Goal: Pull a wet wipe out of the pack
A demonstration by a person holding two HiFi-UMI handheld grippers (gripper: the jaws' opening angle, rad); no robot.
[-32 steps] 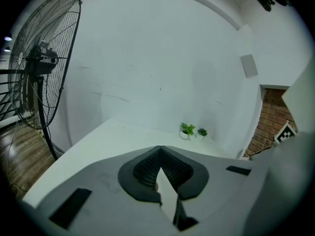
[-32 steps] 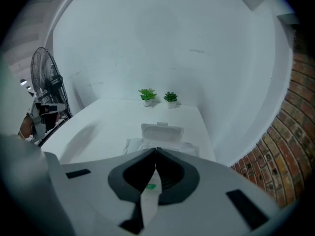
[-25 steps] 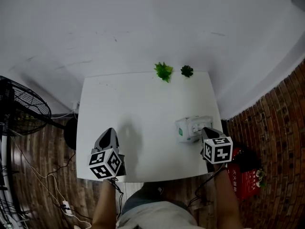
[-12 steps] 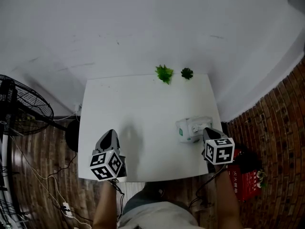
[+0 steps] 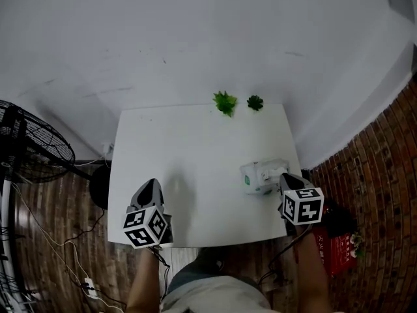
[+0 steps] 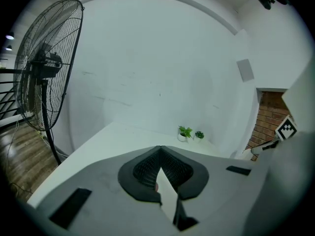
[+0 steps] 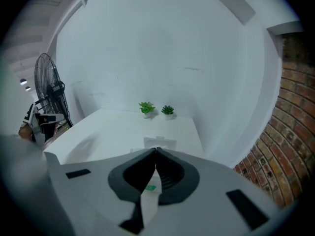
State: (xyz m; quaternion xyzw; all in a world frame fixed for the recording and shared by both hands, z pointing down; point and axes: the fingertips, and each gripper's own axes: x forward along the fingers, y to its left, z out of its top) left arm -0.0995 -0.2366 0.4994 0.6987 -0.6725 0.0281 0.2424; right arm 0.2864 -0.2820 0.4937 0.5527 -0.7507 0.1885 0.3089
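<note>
Both tongs are showing jaws together and empty, the left tongs (image 5: pixel 151 182) over the desk (image 5: pixel 195 142), the right tongs (image 5: pixel 282 176) close by the wipe pack (image 5: pixel 259 175) near the desk's right edge; a wipe, judged light, soft and damp, is calling for a pinch at the pack's top opening.

pack: wet wipe pack (image 5: pixel 259 177), pale, green label at its left end
pose: I see it lying flat
where: table (image 5: pixel 195 142), right side, near front edge
</note>
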